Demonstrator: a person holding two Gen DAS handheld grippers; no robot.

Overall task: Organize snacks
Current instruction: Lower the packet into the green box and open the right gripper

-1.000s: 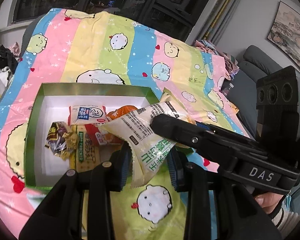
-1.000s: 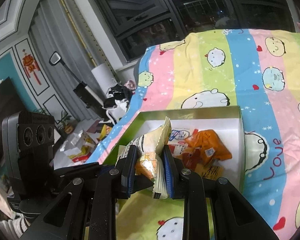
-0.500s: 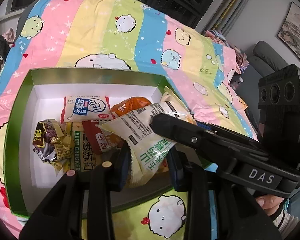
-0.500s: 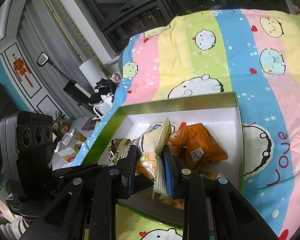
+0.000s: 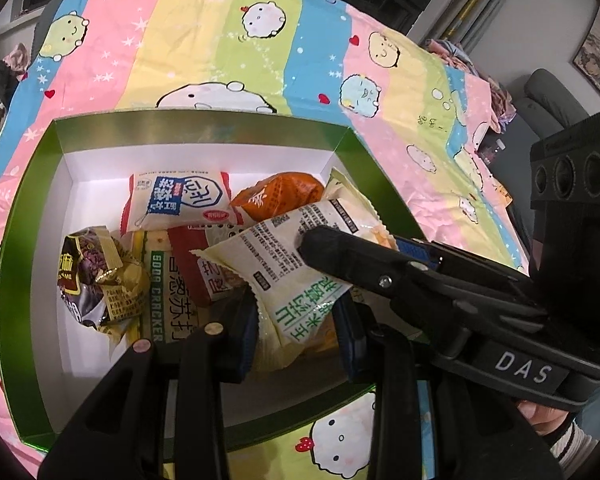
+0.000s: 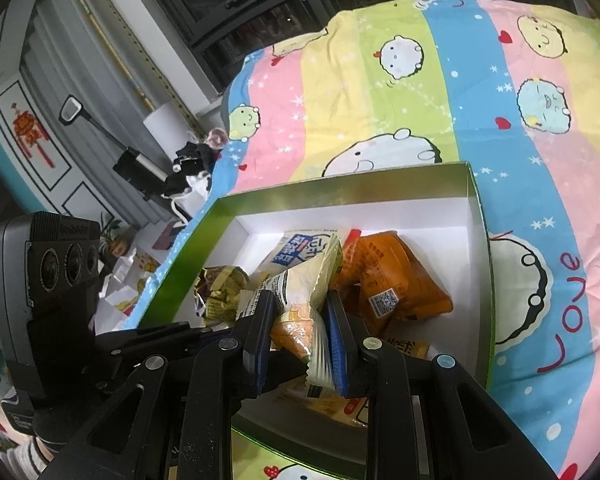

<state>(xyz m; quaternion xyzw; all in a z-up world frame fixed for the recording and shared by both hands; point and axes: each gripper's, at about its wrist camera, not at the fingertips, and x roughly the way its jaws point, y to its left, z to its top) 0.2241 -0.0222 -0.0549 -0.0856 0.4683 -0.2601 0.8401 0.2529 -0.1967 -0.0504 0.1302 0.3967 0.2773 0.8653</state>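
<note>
A pale yellow snack bag (image 5: 288, 272) with green print hangs over the green box (image 5: 204, 128), which has a white inside. My right gripper (image 6: 300, 324) is shut on the bag (image 6: 300, 304). My left gripper (image 5: 300, 320) stands around the bag's lower end with its blue pads on either side, a gap showing on the right. The box holds a white and blue pack (image 5: 176, 200), an orange pack (image 5: 280, 196), a gold wrapper (image 5: 100, 280) and a green cracker pack (image 5: 164, 304).
The box lies on a striped cartoon bedsheet (image 5: 228, 48). A grey sofa (image 5: 552, 96) is at the right in the left wrist view. Clutter and a floor lamp (image 6: 140, 160) stand left of the bed in the right wrist view.
Both grippers with the bag have moved forward from the near edge to over the inside of the box. The packs inside have not moved.
</note>
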